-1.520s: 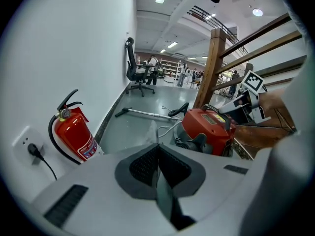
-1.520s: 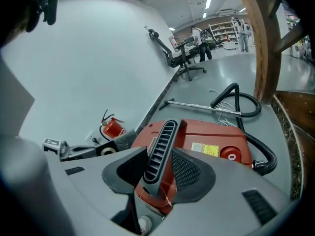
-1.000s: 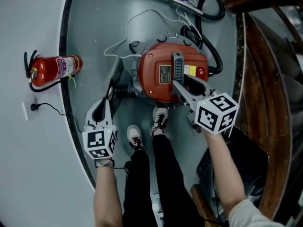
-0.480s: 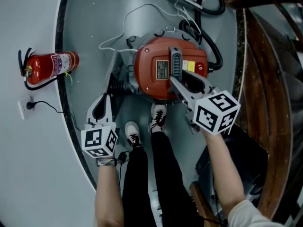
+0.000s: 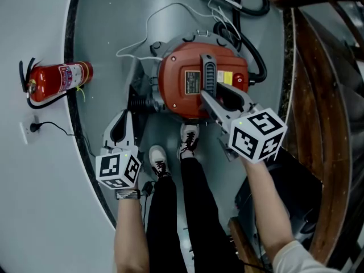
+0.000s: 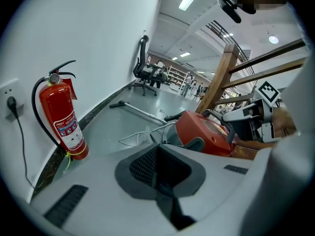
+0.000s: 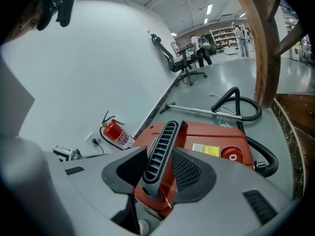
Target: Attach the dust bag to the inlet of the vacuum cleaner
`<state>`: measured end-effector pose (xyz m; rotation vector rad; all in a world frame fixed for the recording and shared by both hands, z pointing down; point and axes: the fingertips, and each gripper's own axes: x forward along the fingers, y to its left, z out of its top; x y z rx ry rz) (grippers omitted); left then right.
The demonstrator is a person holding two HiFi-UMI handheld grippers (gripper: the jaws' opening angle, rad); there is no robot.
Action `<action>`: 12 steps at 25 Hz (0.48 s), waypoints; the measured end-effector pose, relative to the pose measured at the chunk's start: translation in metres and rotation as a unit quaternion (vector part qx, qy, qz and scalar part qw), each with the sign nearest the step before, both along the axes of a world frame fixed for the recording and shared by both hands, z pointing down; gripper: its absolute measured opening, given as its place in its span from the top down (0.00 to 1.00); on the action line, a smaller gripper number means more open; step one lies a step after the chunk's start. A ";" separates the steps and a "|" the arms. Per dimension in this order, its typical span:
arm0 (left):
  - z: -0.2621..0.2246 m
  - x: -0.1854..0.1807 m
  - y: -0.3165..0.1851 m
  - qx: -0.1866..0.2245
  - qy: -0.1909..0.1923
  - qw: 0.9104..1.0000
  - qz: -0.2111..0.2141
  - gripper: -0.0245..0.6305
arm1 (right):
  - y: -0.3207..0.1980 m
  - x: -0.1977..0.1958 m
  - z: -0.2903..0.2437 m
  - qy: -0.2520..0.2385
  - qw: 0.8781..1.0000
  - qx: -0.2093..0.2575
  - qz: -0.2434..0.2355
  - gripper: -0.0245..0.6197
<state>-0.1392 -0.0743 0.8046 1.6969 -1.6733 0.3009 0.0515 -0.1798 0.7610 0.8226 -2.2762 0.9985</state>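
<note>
Right gripper view shows the right gripper [image 7: 156, 176] with its jaws held wide and pinching the near end of the grey ribbed carry handle [image 7: 162, 141]. The handle tops the round red plastic vacuum cleaner [image 7: 216, 141], which sits on the grey floor just beyond the person's black-and-white shoes [image 5: 190, 139].

The left gripper [image 6: 156, 176] hangs to the left of the machine, jaws pressed together on nothing. No dust bag shows in any view, and the inlet cannot be made out — so the top probably has to come up first.

The hold sits at one end of the handle, not its middle. A pull from there could tip the body or let the bar slide out. The black ribbed hose [image 7: 258, 150] trailing off the right and far side could tug back — and a dropped top would land beside the shoes.
</note>
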 end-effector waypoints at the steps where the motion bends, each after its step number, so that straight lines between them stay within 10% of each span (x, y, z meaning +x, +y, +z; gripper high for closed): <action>1: 0.000 0.000 0.000 0.002 0.000 1.000 0.002 0.95 | 0.000 0.000 0.000 0.000 1.000 -0.001 -0.002 0.72; 12: -0.004 0.007 -0.003 0.006 -0.007 1.000 0.023 0.95 | 0.002 -0.002 0.003 0.001 1.000 0.000 -0.019 0.71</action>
